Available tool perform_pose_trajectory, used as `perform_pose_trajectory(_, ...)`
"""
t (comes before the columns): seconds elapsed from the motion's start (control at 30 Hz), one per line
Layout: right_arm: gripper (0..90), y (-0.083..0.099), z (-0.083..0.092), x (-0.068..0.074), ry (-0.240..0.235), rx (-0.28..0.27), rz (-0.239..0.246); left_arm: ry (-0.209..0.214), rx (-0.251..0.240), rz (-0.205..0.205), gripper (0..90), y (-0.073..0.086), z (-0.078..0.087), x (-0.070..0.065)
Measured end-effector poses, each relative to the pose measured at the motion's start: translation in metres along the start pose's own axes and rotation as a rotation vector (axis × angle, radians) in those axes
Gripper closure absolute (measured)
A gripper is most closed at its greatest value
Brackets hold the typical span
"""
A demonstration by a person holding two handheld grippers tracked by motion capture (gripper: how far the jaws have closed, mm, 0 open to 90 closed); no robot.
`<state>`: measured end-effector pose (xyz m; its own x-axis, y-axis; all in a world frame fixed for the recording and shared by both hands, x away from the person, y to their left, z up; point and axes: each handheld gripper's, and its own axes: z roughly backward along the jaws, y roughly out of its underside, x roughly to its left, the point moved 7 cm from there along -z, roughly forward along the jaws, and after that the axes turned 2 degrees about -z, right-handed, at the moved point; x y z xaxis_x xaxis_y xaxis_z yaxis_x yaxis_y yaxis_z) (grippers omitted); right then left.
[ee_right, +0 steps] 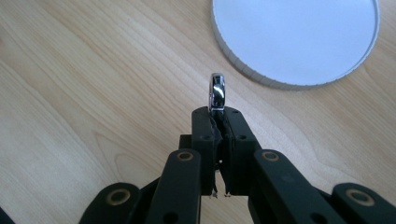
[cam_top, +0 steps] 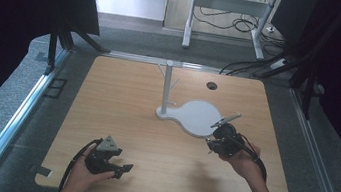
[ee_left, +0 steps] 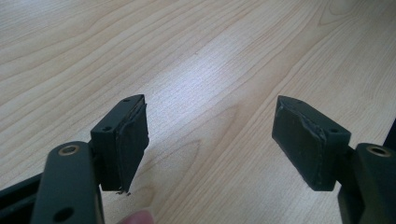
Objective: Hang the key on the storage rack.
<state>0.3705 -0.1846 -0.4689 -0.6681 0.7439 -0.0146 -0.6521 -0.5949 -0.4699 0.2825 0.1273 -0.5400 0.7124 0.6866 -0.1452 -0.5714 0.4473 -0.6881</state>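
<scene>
Right gripper view: right gripper [ee_right: 218, 122] jaws pinch a metal ring [ee_right: 217, 92].

a wooden table [cam_top: 120, 114] has a white stand [cam_top: 196, 117] with a tall post on it. the right gripper [cam_top: 223, 140] is just beside the stand's flat round part. the left gripper [cam_top: 108, 160] sits near the table's front edge, well apart from the stand.

Silver ring [ee_right: 217, 91], white stand [cam_top: 200, 118]
</scene>
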Motion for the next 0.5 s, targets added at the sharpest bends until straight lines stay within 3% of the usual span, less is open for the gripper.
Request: perform_pose_trajectory(0.5,84.8,-0.023,0.002,-0.007,0.007,-0.043,-0.01,0.008,0.012,-0.008,27.5,0.001,-0.005,-0.003)
